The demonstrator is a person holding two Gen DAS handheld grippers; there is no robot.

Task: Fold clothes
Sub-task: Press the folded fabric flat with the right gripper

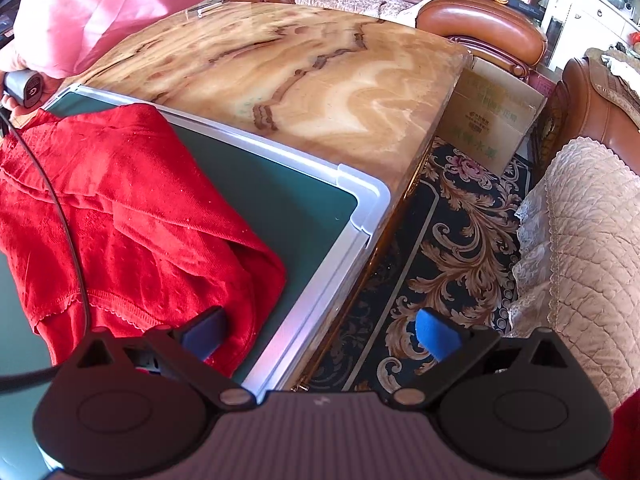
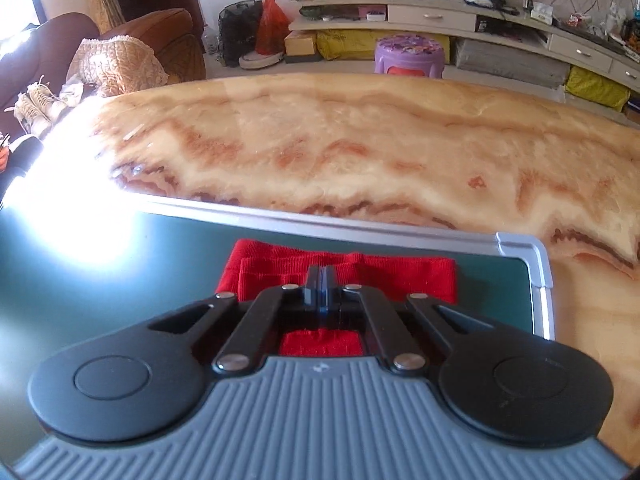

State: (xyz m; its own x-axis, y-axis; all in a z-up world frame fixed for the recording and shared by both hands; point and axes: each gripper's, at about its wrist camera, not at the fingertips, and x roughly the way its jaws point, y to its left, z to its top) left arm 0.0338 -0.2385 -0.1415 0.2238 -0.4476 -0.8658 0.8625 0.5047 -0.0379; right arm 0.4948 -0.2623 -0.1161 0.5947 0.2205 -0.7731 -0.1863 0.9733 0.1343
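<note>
A red knit garment [image 1: 132,216] lies crumpled on a green board [image 1: 280,208] with a silver frame, on the marble table. My left gripper [image 1: 320,336] is open. Its left pad [image 1: 204,332] hovers over the garment's near corner and its right pad [image 1: 436,338] is out past the table edge, above the carpet. In the right wrist view the garment [image 2: 400,276] shows a flat, folded end. My right gripper [image 2: 321,276] is shut with its tips down on that fabric. The fingers hide the pinch itself.
The marble tabletop [image 2: 360,152] stretches beyond the board. A person's pink sleeve [image 1: 100,8] leans in at the far left, and a black cable [image 1: 60,208] crosses the garment. A patterned carpet [image 1: 460,248], a cardboard box [image 1: 492,120] and leather sofas [image 1: 480,28] surround the table.
</note>
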